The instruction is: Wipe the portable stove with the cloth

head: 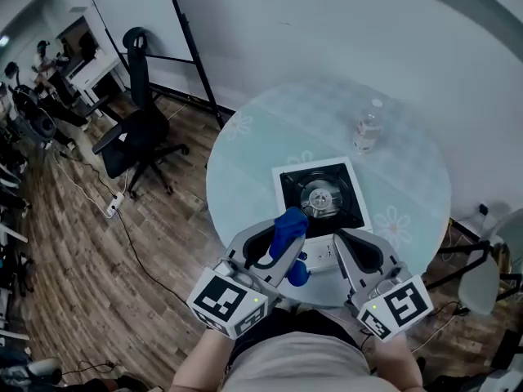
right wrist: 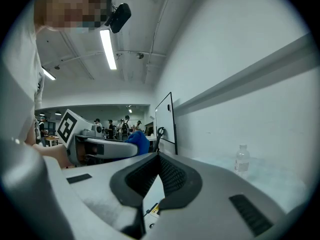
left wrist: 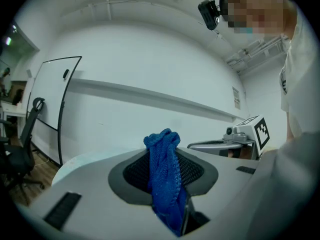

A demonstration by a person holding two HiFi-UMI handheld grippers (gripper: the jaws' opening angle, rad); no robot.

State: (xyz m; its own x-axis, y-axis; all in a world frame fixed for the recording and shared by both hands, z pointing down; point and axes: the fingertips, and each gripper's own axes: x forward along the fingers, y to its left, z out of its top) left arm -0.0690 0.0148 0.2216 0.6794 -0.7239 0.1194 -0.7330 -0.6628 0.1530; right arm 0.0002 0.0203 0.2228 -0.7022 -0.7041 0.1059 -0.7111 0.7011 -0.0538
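Note:
The portable stove (head: 320,193), white with a black top and a round burner, sits on the round glass table (head: 253,170) just ahead of both grippers. My left gripper (head: 284,237) is shut on a blue cloth (head: 288,221), which bunches up between the jaws and hangs above the stove's near left corner. In the left gripper view the cloth (left wrist: 164,176) fills the closed jaws of my left gripper (left wrist: 167,159). My right gripper (head: 348,242) is shut and holds nothing, at the stove's near right edge. In the right gripper view its jaws (right wrist: 159,166) meet at the tips.
A clear plastic bottle (head: 368,129) stands on the table beyond the stove, also in the right gripper view (right wrist: 242,160). A black office chair (head: 135,129) and a whiteboard stand (head: 192,47) are on the wooden floor to the left. A wall runs behind the table.

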